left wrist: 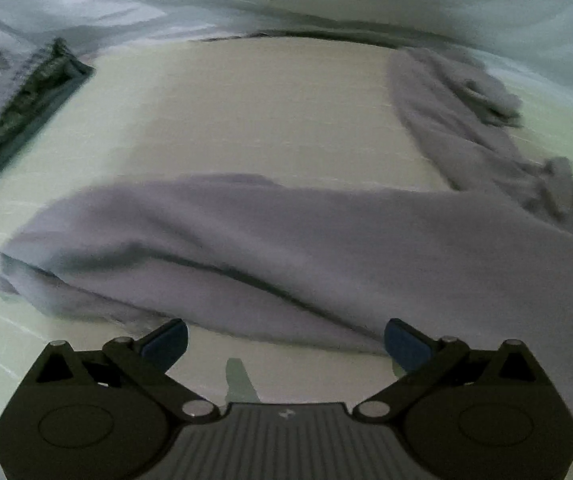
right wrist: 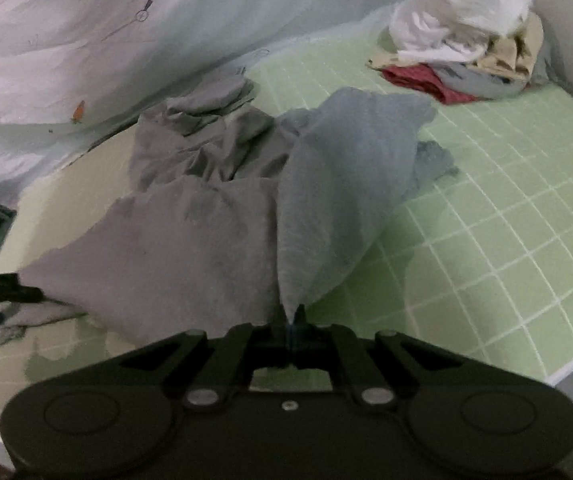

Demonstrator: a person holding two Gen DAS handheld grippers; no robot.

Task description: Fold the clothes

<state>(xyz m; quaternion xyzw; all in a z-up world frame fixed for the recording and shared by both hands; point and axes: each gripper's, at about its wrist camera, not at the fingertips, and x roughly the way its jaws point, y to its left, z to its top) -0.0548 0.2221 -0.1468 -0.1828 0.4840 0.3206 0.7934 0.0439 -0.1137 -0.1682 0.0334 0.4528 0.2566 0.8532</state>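
Note:
A grey garment (left wrist: pixel 286 240) lies spread across the green gridded mat (left wrist: pixel 246 120). My left gripper (left wrist: pixel 285 342) hangs open just in front of its near edge, nothing between the blue pads (left wrist: pixel 166 342). In the right wrist view the same grey garment (right wrist: pixel 190 240) is bunched up, and my right gripper (right wrist: pixel 291 320) is shut on a pinched fold of it, which rises as a lifted ridge (right wrist: pixel 326 208). The left gripper (right wrist: pixel 2 296) shows as a dark shape at the left edge of that view.
A pile of white, cream, red and grey clothes (right wrist: pixel 466 44) sits at the mat's far right corner. A pale sheet with small orange prints (right wrist: pixel 86 60) rises behind the mat. A dark folded cloth (left wrist: pixel 18 112) lies at the far left. The mat's edge (right wrist: pixel 566 368) is near right.

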